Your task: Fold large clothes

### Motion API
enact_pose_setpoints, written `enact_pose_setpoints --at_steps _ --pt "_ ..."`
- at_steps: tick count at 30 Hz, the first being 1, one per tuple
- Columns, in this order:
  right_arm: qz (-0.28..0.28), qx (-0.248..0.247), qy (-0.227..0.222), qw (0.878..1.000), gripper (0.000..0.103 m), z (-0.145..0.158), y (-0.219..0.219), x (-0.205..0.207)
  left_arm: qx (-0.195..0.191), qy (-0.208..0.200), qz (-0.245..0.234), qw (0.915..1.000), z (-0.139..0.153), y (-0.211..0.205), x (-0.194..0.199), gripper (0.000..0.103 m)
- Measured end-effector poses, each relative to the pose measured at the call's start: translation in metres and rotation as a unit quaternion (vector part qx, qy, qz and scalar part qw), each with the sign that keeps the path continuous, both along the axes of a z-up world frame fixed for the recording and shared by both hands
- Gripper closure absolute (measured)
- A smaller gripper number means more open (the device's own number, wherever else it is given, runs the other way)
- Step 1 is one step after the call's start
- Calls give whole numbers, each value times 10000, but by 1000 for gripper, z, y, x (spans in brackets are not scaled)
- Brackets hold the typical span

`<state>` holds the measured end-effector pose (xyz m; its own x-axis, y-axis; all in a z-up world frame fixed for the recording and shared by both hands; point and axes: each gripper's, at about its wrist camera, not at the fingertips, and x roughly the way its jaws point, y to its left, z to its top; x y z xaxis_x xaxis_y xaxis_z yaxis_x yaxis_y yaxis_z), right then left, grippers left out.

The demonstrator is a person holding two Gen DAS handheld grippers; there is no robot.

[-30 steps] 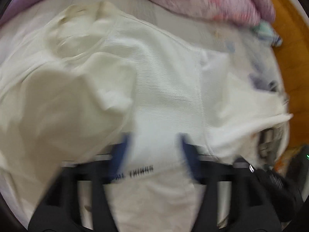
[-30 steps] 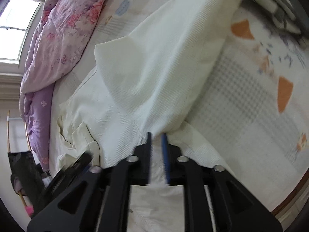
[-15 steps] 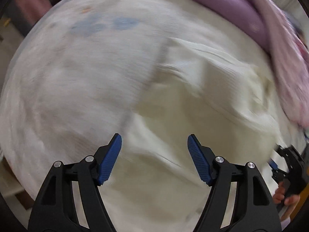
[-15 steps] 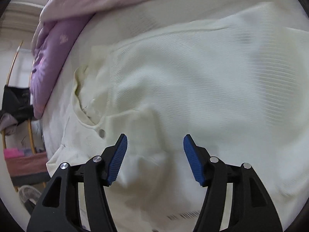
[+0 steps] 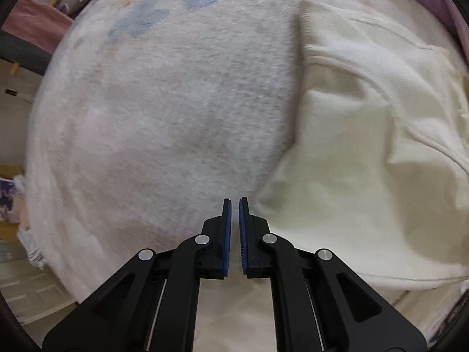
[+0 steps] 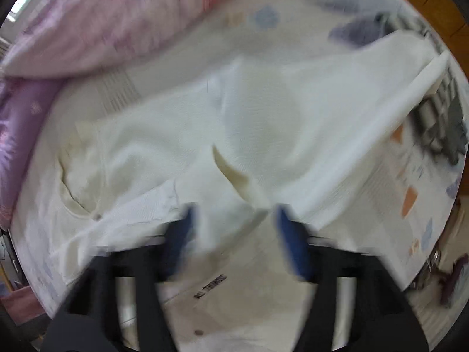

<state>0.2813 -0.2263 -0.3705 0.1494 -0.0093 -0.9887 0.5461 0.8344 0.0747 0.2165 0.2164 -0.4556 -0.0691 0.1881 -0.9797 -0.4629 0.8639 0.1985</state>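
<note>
The left claw [image 5: 235, 202] points down at the bed, and its 2 blue pads have just been closing to a narrow slit. Nothing shows between them; the pale bed sheet [image 5: 164, 111] lies below their tips. The cream garment [image 5: 363, 158] spreads from the claw's 3 o'clock side up toward 1 o'clock, its near edge just beside the right-hand pad, though I cannot tell whether it touches. A folded seam runs across the cloth at 2 o'clock, and a purple blanket [image 5: 433, 3] edges the frame at 1 o'clock.

The right claw [image 6: 234, 220] hangs over the same garment [image 6: 263, 123] with its jaws standing wide, having just been opening; cloth lies under the gap, but the pads do not press it. This view is blurred, so details are soft. A dark printed label [image 6: 210, 287] sits on the cloth at 6 o'clock. A pink flowered quilt [image 6: 117, 20] lies at 11 o'clock, and the patterned sheet [image 6: 410, 205] shows at 3 o'clock.
</note>
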Motion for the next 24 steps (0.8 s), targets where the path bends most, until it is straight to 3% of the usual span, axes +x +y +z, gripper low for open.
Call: enact_pose_setpoints --at_steps 3,5,8,9,10,11,12,13,15,17,21,24 --pt "422 -731 52 9964 15 -2 -8 0 -97 59 129 9999 -4 16 -6 98" --pt "687 -485 1 9965 23 -21 -8 1 -204 -49 125 9997 -2 18 -9 99" --pt "1186 51 -278 9925 59 -43 7 8 -149 -96 -30 9998 12 17 -11 100" --pt "1370 282 -485 9890 84 -51 15 10 -178 -221 -79 9996 21 16 -10 100" --pt "1474 511 -502 9865 102 -63 23 11 -222 -336 -106 9991 30 14 -11 100" --pt "1531 593 -193 9862 102 -78 27 14 -272 -483 -164 9983 40 11 -5 100" --pt "1586 640 450 9842 103 -105 33 17 -297 -598 -238 9975 48 7 1 100" --pt "1460 536 585 9861 103 -115 34 17 -295 -750 -394 9960 57 -1 12 100" --pt "1371 419 562 9881 101 -103 37 22 -222 -885 -647 9937 67 -12 32 100" --pt "1451 349 195 9886 101 -78 42 26 -238 -1046 -840 9907 72 -25 60 100" --pt "1711 892 -457 9801 101 -45 64 41 -496 -1353 -1189 9824 73 -63 88 100" --pt "2149 1286 -577 9664 101 -53 103 58 -1166 -1370 -1417 9734 57 -85 109 100"
